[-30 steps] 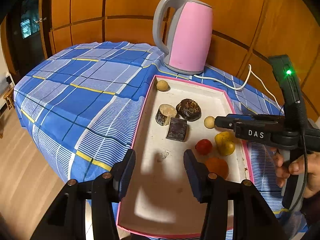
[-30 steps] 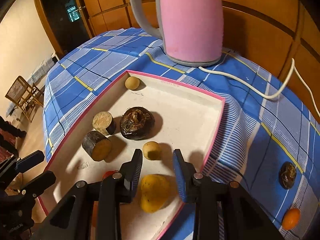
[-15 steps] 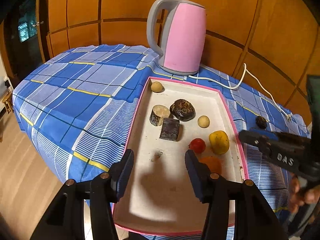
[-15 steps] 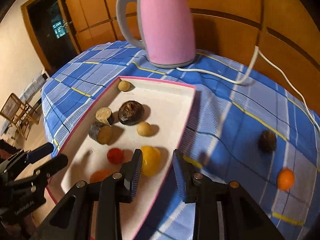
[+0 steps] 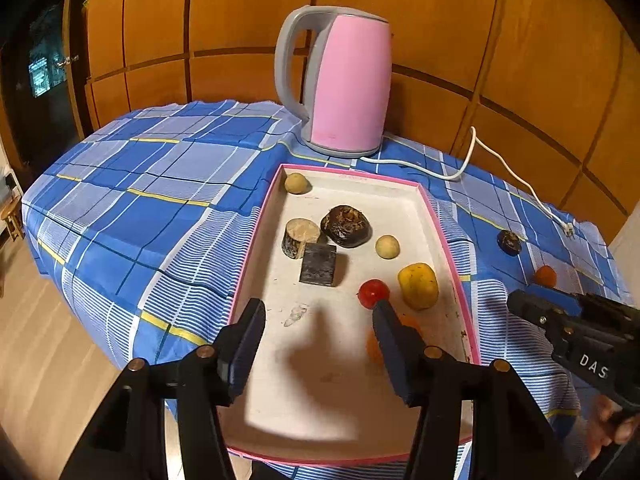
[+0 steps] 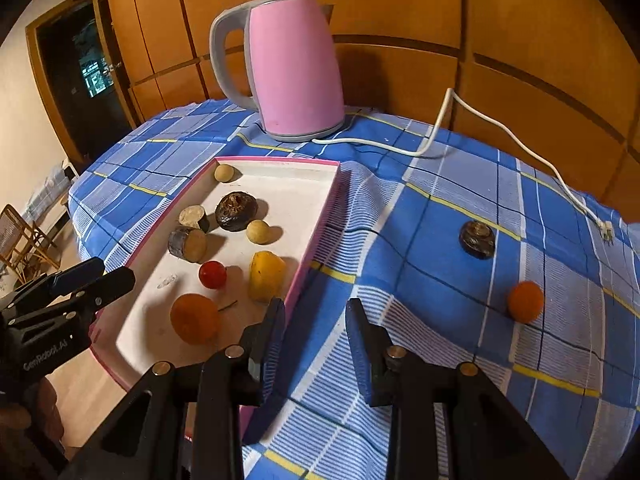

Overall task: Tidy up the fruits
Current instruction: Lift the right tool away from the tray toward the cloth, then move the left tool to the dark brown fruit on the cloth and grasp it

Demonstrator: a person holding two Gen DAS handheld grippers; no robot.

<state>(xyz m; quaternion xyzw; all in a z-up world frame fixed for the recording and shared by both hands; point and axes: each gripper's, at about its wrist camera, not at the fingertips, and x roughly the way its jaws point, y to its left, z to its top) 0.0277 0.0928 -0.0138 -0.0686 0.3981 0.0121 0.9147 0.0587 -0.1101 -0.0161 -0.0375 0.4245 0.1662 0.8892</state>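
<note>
A white tray with a pink rim (image 5: 256,248) holds a yellow fruit (image 5: 418,285), a small red fruit (image 5: 373,293), an orange (image 6: 195,319), a dark round fruit (image 5: 346,226), two cut stem pieces and two tan balls. On the blue checked cloth to its right lie a dark fruit (image 6: 477,239) and an orange fruit (image 6: 525,301). My left gripper (image 5: 318,306) hangs over the tray's near half; its jaws are opening with nothing between them. My right gripper (image 6: 316,306) hovers just past the tray's right rim, jaws slightly apart and empty, left of the two loose fruits.
A pink kettle (image 5: 344,84) stands behind the tray, and its white cord (image 6: 472,120) trails across the cloth to the right. Wooden wall panels close off the back. The table edge drops to the floor on the left, where a chair (image 6: 20,240) stands.
My right gripper has drawn back and swung right, from over the yellow fruit in the tray to beyond the right rim. The left jaws have spread a little wider.
</note>
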